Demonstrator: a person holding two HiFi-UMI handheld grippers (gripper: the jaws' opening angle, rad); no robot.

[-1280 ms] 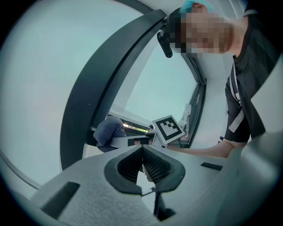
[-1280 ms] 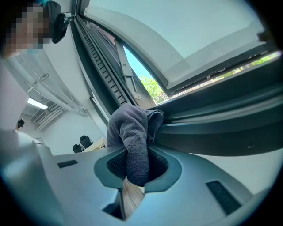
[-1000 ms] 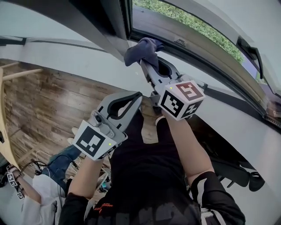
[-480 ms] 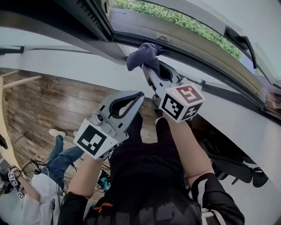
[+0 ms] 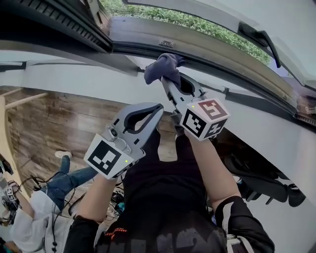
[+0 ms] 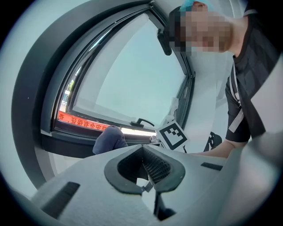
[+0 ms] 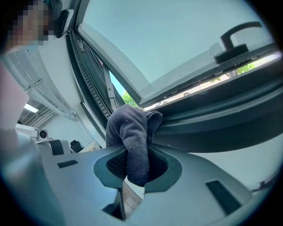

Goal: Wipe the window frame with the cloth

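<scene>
A dark blue-grey cloth (image 5: 163, 67) is bunched in my right gripper (image 5: 168, 81), whose jaws are shut on it. The cloth presses against the lower rail of the dark window frame (image 5: 222, 69). In the right gripper view the cloth (image 7: 131, 137) hangs between the jaws and touches the frame (image 7: 212, 119). My left gripper (image 5: 154, 109) is held lower and to the left, away from the frame, its jaws shut on nothing. From the left gripper view I see the cloth (image 6: 108, 139) on the frame (image 6: 66, 141) beside the right gripper's marker cube (image 6: 173, 136).
The window sash (image 5: 207, 15) is swung open, with a black handle (image 5: 259, 35) on it. A white wall (image 5: 74, 79) runs below the frame. Wooden floor (image 5: 54, 123) lies far below, where a person's leg in jeans (image 5: 66, 180) and cables show.
The view has shifted so that the frame sits further left and lower. The right gripper with the cloth has stayed against the frame's lower rail. The left gripper has barely moved.
</scene>
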